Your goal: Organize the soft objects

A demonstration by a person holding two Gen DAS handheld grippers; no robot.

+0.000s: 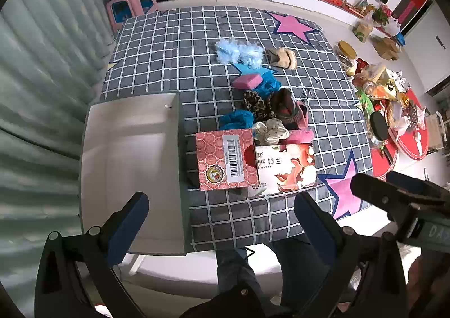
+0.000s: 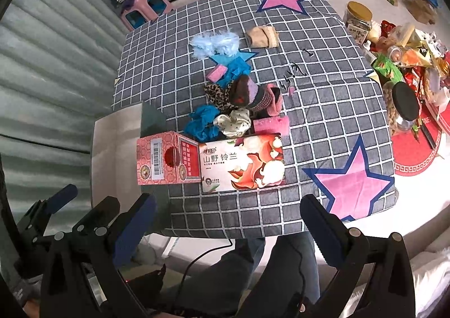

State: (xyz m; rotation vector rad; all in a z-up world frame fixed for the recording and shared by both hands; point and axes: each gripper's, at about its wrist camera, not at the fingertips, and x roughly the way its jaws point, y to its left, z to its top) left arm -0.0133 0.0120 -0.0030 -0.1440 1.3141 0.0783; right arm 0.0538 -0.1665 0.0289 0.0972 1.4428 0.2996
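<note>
Left gripper (image 1: 220,222): jaws spread wide, nothing between them, hovering off the near edge of the counter (image 1: 157,47). Right gripper (image 2: 227,222): jaws equally wide, empty, also short of the near edge.

Just past the jaws: two tissue boxes side by side, a red patterned box (image 1: 225,159) on the left and a floral box (image 1: 285,167) on the right, touching. Left of these, one open grey bin (image 1: 132,160), nothing visible inside.

Beyond the boxes, the soft pile: one cream dotted scrunchie (image 1: 270,130), one pink roll (image 2: 271,124), two blue crumpled cloths (image 1: 236,119) (image 1: 268,80), one leopard-print piece (image 1: 256,104), one dark knitted slipper or sock (image 2: 253,95), one pink sponge (image 1: 247,81). Farther off, one pale-blue fluffy piece (image 1: 239,50) and one beige folded item (image 1: 282,57), a little apart.

Likely risks: reaching over the tall boxes could knock them or shove them into the pile; items overlap, so a pinch on one cloth may drag a neighbour along; thin fabric may slip from a shallow grip; far pieces demand a long reach.
</note>
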